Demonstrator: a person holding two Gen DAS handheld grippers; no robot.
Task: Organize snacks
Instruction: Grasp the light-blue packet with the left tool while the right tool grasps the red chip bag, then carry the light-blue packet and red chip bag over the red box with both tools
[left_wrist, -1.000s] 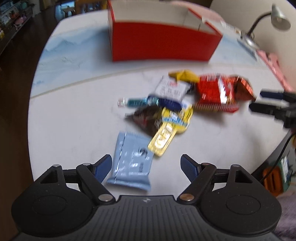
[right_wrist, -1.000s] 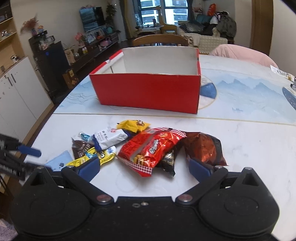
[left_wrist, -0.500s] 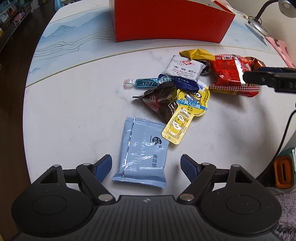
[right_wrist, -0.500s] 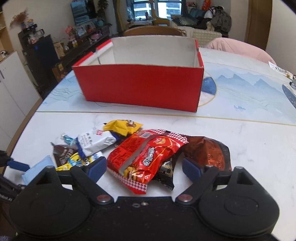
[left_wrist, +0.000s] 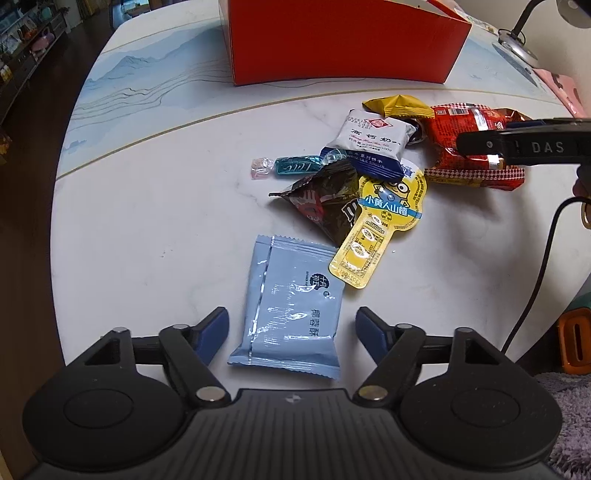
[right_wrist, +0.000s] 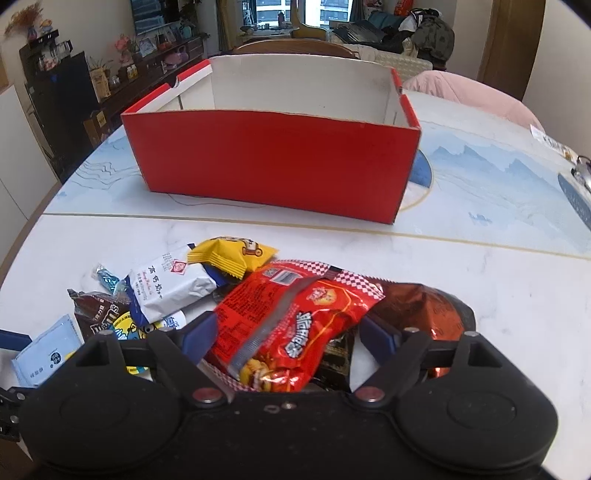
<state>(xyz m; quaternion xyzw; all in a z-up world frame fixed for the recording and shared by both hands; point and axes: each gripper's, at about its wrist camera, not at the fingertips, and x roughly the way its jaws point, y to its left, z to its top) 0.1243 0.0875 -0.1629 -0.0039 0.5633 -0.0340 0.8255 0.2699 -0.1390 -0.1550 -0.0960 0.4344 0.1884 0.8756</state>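
My right gripper (right_wrist: 286, 338) has spread jaws around the red snack bag (right_wrist: 295, 325), whose length points toward the red box (right_wrist: 273, 162); my left gripper (left_wrist: 291, 325), jaws also spread, frames the blue packet (left_wrist: 291, 314).

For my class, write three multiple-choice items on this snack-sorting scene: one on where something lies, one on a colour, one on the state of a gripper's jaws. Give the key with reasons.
1. Where does the light blue packet lie?
A. in the box
B. on the table between the left gripper's jaws
C. under the lamp

2. What colour is the box outside?
A. red
B. green
C. black

3. How are the right gripper's jaws?
A. shut on nothing
B. out of view
C. open, one on each side of the red snack bag

Key: B, the packet lies flat between the blue pads; A, its front wall is red; C, a wide gap shows with the bag in it.
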